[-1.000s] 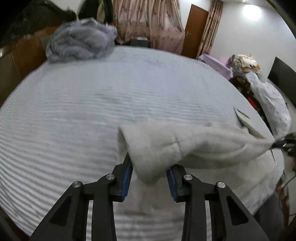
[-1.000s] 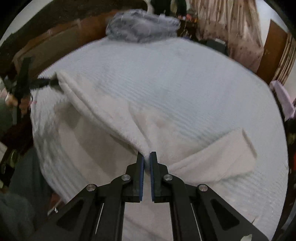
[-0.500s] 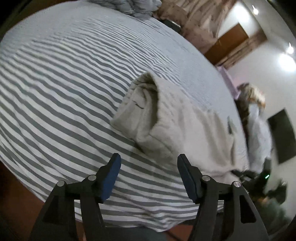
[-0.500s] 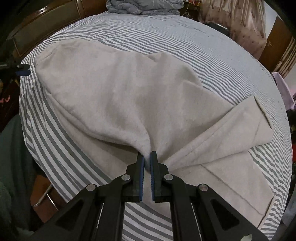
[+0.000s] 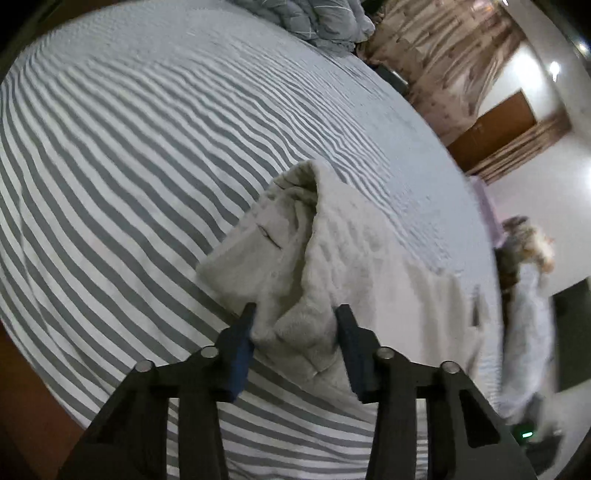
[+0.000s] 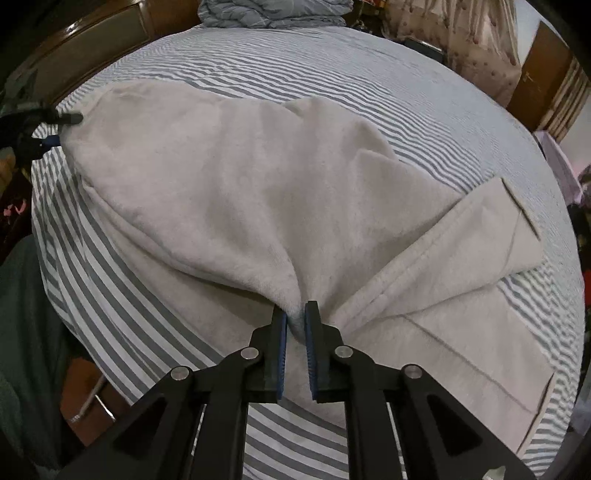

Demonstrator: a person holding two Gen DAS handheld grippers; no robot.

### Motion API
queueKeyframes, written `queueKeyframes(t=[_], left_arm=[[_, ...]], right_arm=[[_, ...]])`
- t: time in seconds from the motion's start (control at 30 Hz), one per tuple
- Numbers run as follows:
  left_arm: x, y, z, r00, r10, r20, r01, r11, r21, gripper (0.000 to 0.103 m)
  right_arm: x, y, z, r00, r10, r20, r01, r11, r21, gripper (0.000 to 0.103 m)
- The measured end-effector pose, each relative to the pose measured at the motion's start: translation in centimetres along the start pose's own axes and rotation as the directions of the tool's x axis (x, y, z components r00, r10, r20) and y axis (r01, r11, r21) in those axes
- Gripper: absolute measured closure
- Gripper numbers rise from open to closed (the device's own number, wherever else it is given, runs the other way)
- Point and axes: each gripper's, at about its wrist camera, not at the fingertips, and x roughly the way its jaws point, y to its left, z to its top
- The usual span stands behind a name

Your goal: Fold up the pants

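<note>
Light beige fleece pants (image 6: pixel 240 206) lie on the striped bed, one half folded over the other. My right gripper (image 6: pixel 295 325) is shut on a bunched fold of the pants near the crotch. In the left wrist view the pants' waistband end (image 5: pixel 295 258) is rumpled and stands up. My left gripper (image 5: pixel 293 325) is open, its jaws on either side of that rumpled edge, with fabric between them. The left gripper also shows in the right wrist view (image 6: pixel 55 123) at the far left corner of the pants.
The bed has a grey-and-white striped sheet (image 5: pixel 129 147). A grey bundled duvet (image 6: pixel 273 11) sits at the headboard end. A wooden bed frame (image 6: pixel 92 40) runs along the left. A door (image 5: pixel 491 125) and curtains (image 5: pixel 443 55) are beyond.
My left gripper let go of the pants' end, opened, and has now closed in around the rumpled edge again. My right gripper stays shut on the fold; the pants settled onto the bed.
</note>
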Motion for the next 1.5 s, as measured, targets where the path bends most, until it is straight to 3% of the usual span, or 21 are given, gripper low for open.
queueKeyframes(t=[0.2,0.3,0.4,0.5,0.6,0.67,0.73,0.87,0.97,1.2,1.3,1.43,1.5], left_arm=[[-0.7,-1.2,-0.2,0.999,-0.002,0.033,0.0,0.999,0.043,0.067],[-0.4,-1.3,-0.2,0.999,-0.01,0.038,0.007,0.998,0.067,0.067],[-0.3,-1.2,-0.2,0.999,-0.018,0.038,0.016,0.998,0.055,0.067],[-0.5,-0.9,-0.2,0.999,-0.019,0.037,0.017,0.999,0.051,0.067],[-0.5,-1.5,-0.4,0.999,-0.003,0.051,-0.001,0.997,0.077,0.067],[-0.3,-1.9,-0.6,0.998,0.012,0.059,-0.018,0.995,0.094,0.067],[-0.1,-2.0,-0.6,0.998,0.021,0.06,-0.027,0.995,0.091,0.067],[0.3,-2.3,-0.2,0.998,0.046,0.054,-0.05,0.995,0.086,0.07],[0.1,-3.1,0.8,0.997,0.044,0.065,-0.049,0.995,0.087,0.073],[-2.8,-5.0,4.2,0.989,-0.022,0.145,0.006,0.994,0.109,0.075],[-2.5,-4.6,4.4,0.991,0.006,0.134,-0.026,0.989,0.143,0.075],[-0.7,-3.2,3.5,0.994,0.064,0.083,-0.078,0.983,0.167,0.075],[0.5,-2.3,2.6,0.991,0.118,0.067,-0.129,0.972,0.198,0.075]], right_arm=[[-3.9,-2.2,0.7,0.997,0.059,0.042,-0.066,0.981,0.184,0.065],[-5.2,-3.8,1.3,0.995,0.083,0.054,-0.096,0.951,0.293,0.064],[-3.8,-5.0,2.3,0.999,-0.018,-0.039,0.031,0.925,0.378,0.062],[-1.1,-5.0,3.7,0.988,-0.095,-0.119,0.137,0.898,0.419,0.064],[1.6,-5.5,4.2,0.967,-0.171,-0.188,0.242,0.844,0.479,0.064],[3.1,-5.8,4.3,0.947,-0.216,-0.236,0.308,0.812,0.495,0.067],[4.0,-6.1,3.9,0.937,-0.231,-0.261,0.336,0.798,0.5,0.098],[1.8,-7.0,3.1,0.941,-0.269,-0.205,0.337,0.789,0.514,0.099],[-2.1,-8.3,2.5,0.954,-0.277,-0.119,0.295,0.782,0.548,0.099],[-8.5,-8.1,0.3,0.971,-0.238,0.001,0.181,0.741,0.647,0.099],[-7.7,-6.3,-2.2,0.98,-0.2,-0.011,0.153,0.715,0.683,0.099],[-2.0,-5.2,-6.2,0.99,-0.115,-0.085,0.14,0.672,0.727,0.099],[0.3,-5.1,-7.1,0.988,-0.116,-0.105,0.156,0.677,0.719,0.098]])
